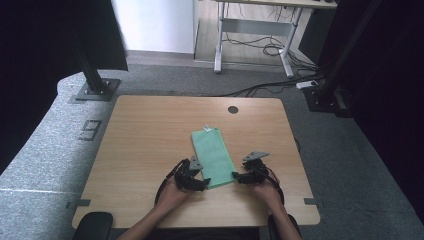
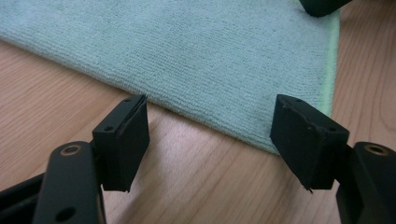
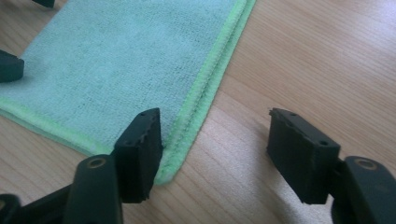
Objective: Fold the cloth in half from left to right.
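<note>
Where the folded green cloth [image 1: 213, 156] lies lengthwise near the middle of the wooden table [image 1: 145, 145], its near end sits between the two hand-held grippers. The left gripper [image 1: 204, 183] is just beside the cloth's near left corner, and the right gripper [image 1: 235, 175] is just beside its near right corner, each held by a hand coming in from the table's near edge. In the left gripper view the left gripper [image 2: 212, 140] has its jaws spread wide apart, gripping nothing, with the cloth [image 2: 187, 60] edge running across just beyond them and bare wood between them. In the right gripper view the right gripper [image 3: 219, 154] is likewise spread wide and empty; one jaw stands over the cloth [image 3: 121, 70] at its bright stitched hem, the other over bare table to the side of the cloth. A small white tag [image 1: 207, 128] sticks out at the cloth's far end, and a dark round hole [image 1: 233, 109] sits in the table beyond that end.
</note>
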A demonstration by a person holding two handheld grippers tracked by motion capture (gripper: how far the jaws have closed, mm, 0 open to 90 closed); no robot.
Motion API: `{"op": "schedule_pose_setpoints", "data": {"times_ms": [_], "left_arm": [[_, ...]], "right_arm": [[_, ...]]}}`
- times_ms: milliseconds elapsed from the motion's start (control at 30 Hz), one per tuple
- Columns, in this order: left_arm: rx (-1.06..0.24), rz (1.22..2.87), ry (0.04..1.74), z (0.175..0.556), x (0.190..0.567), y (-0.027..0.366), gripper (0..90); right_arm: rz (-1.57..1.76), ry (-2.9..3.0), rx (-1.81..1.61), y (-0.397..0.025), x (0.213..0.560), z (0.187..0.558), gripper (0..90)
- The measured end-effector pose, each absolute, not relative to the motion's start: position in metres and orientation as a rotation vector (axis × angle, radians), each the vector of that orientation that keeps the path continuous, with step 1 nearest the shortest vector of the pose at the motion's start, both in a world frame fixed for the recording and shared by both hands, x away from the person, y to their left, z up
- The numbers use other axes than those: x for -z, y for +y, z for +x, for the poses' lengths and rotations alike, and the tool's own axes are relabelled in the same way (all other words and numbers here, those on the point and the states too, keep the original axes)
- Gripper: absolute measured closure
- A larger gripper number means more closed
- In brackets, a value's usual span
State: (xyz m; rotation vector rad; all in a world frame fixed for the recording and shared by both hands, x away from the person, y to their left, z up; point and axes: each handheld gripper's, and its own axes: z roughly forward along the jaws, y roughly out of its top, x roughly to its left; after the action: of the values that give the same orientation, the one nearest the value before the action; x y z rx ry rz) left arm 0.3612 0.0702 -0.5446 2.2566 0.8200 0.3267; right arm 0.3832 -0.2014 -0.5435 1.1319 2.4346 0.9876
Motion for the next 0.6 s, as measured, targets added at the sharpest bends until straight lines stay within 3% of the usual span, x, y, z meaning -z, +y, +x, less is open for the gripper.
{"op": "schedule_pose_setpoints", "data": {"times_ms": [600], "left_arm": [[-0.339, 2.252, 0.889, 0.373, 0.543, 0.121, 25.4]], "right_arm": [[1.022, 2.488, -1.019, -0.157, 0.545, 0.372, 30.1]]}}
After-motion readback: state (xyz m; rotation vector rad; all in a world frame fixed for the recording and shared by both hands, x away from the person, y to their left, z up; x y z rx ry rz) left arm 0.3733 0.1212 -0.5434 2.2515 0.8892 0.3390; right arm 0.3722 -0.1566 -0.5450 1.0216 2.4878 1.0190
